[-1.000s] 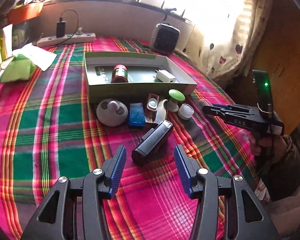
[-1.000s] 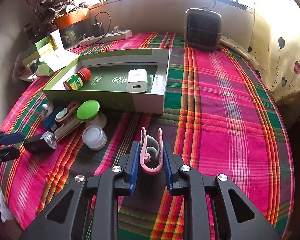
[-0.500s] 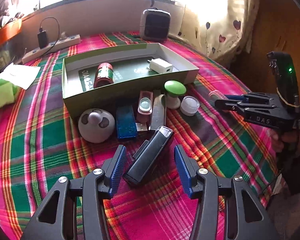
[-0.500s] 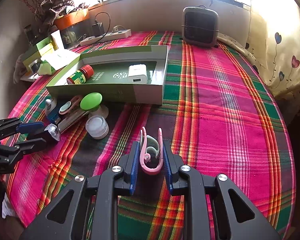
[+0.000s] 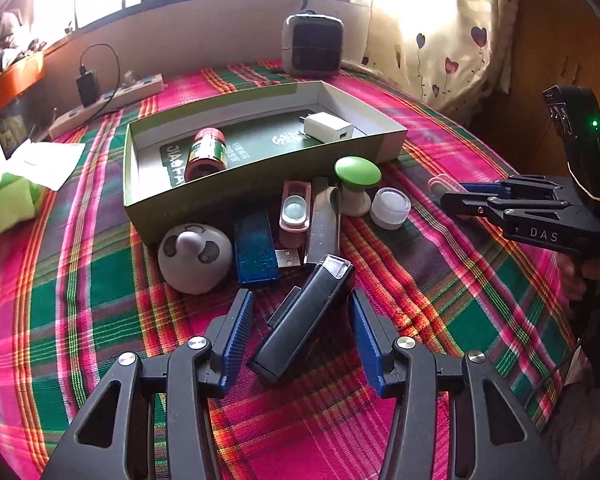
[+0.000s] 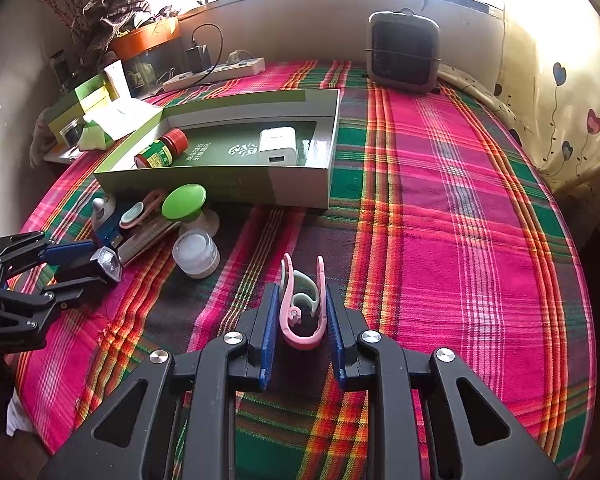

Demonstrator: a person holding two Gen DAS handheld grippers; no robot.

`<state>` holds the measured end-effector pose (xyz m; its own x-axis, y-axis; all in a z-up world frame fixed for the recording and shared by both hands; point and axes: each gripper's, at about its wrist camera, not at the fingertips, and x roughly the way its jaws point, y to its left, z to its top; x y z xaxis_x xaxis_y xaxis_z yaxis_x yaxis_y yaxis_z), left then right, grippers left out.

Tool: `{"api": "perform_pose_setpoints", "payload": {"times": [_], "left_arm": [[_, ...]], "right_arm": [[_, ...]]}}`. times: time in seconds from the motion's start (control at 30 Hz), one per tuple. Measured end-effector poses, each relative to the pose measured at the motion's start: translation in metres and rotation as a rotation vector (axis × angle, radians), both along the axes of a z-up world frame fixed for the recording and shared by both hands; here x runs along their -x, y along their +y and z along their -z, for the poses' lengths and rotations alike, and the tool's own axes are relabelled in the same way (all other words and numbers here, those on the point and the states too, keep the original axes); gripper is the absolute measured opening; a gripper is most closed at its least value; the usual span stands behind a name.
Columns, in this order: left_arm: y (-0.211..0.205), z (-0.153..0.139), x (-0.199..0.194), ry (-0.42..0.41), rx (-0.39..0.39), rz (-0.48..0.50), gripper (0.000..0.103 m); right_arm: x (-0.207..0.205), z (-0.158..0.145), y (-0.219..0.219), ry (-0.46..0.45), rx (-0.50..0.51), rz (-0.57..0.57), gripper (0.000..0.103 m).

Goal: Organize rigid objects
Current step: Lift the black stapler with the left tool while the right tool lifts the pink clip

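Our left gripper (image 5: 302,334) straddles the black flashlight (image 5: 306,318), jaws apart, ready to grasp; our right gripper (image 6: 302,330) clamps the pink clip (image 6: 300,310).

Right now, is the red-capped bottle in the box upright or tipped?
Tipped. The red-capped bottle lies on its side on the floor of the green box, with its label facing up and its cap toward the back wall.

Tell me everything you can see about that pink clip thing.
The pink clip is a slim U-shaped loop of smooth, plastic-looking material, with a pale green curved piece and a small round pivot inside. It stands on edge, its two prongs pointing away toward the green box. The right gripper is shut on it, blue pads pressing both sides, above the plaid cloth.
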<state>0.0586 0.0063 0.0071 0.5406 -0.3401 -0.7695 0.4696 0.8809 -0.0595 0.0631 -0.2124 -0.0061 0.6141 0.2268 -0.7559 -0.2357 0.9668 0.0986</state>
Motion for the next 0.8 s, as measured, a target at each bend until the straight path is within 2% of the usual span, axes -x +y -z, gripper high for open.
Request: {"api": "perform_pose_setpoints", "payload": {"times": [0.17, 0.2, 0.27, 0.8], "left_arm": [[0.0016, -0.0009, 0.0012, 0.0, 0.004, -0.013, 0.04], [0.0018, -0.0013, 0.0017, -0.001, 0.003, -0.017, 0.033], [0.0025, -0.0016, 0.0016, 0.001, 0.01, -0.016, 0.029], [0.0063, -0.0043, 0.0026, -0.001, 0.033, -0.048, 0.023]], "right_arm": [[0.0005, -0.0004, 0.0003, -0.002, -0.001, -0.003, 0.024], [0.0004, -0.0003, 0.0003, -0.002, -0.001, -0.002, 0.024], [0.0011, -0.0006, 0.0002, -0.002, -0.002, -0.001, 0.024], [0.003, -0.0015, -0.0001, -0.005, -0.006, 0.0, 0.024]]}}
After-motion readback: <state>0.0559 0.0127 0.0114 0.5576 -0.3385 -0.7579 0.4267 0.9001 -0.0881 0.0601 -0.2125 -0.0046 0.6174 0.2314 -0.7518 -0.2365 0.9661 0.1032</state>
